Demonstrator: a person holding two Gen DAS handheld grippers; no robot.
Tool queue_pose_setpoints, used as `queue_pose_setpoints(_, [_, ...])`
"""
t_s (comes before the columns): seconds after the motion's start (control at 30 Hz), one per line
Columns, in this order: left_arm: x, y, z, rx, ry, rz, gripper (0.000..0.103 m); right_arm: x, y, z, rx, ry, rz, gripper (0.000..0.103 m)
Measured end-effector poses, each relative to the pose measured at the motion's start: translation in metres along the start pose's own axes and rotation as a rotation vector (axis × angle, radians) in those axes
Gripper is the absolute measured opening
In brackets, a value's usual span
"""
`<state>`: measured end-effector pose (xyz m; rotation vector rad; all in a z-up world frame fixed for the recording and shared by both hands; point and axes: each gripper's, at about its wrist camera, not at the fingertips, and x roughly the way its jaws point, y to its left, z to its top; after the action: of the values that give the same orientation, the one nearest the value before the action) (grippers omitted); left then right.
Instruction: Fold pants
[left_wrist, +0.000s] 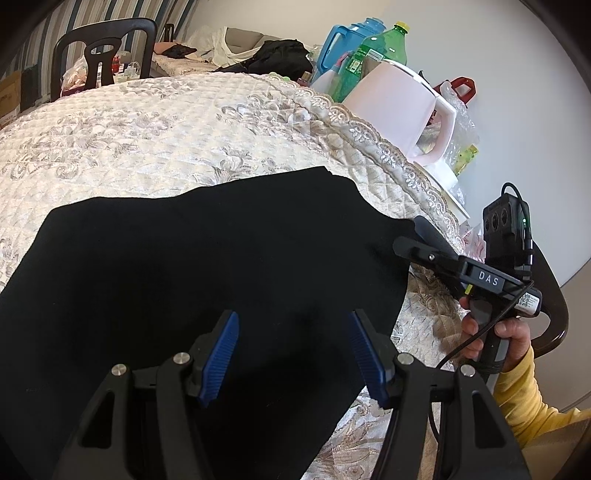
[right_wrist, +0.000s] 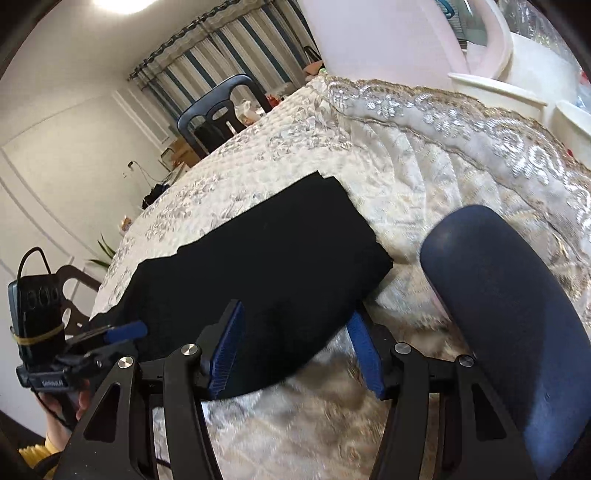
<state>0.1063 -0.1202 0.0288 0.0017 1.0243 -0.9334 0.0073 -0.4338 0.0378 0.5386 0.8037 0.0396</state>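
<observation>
Black pants (left_wrist: 207, 266) lie flat in a folded slab on the cream quilted tablecloth (left_wrist: 155, 129), their near part hanging over the table's front edge. My left gripper (left_wrist: 293, 356) is open just above the near part, its blue pads apart with nothing between them. My right gripper (right_wrist: 297, 347) is open at the pants' (right_wrist: 273, 266) near right corner, empty. The right gripper shows in the left wrist view (left_wrist: 424, 240), at the pants' right edge. The left gripper shows in the right wrist view (right_wrist: 122, 332), at their left end.
A pink kettle (left_wrist: 399, 110), a green bottle (left_wrist: 376, 59) and a blue jug (left_wrist: 343, 44) stand at the table's far right. A black chair (left_wrist: 103, 55) stands beyond the table. A dark blue chair back (right_wrist: 509, 325) is close on the right.
</observation>
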Motion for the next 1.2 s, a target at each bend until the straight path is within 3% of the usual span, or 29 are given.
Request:
queue_pose_setpoints(0.27, [0.002, 0.002, 0.000, -0.017, 0.006, -0.010, 0.064, 0.016, 0.000, 0.016, 0.009, -0.007, -0.006, 0.057])
queue_pose_setpoints(0.53, [0.000, 0.006, 0.003, -0.025, 0.002, -0.011, 0.065, 0.007, -0.013, 0.011, 0.102, -0.032, 0.034, 0.057])
queue_pose_setpoints(0.73, [-0.001, 0.008, 0.009, -0.049, 0.000, -0.048, 0.065, -0.002, -0.001, 0.011, 0.030, -0.086, -0.042, 0.039])
queue_pose_setpoints(0.9, [0.002, 0.010, 0.019, -0.077, 0.008, -0.073, 0.065, 0.001, 0.014, 0.012, -0.053, -0.092, -0.077, 0.015])
queue_pose_setpoints(1.0, [0.006, 0.011, 0.027, -0.090, 0.020, -0.093, 0.070, 0.002, 0.023, 0.010, -0.100, -0.102, -0.076, 0.008])
queue_pose_setpoints(1.2, [0.016, 0.011, 0.046, -0.124, 0.026, -0.168, 0.071, 0.004, 0.042, 0.005, -0.206, -0.107, -0.055, 0.007])
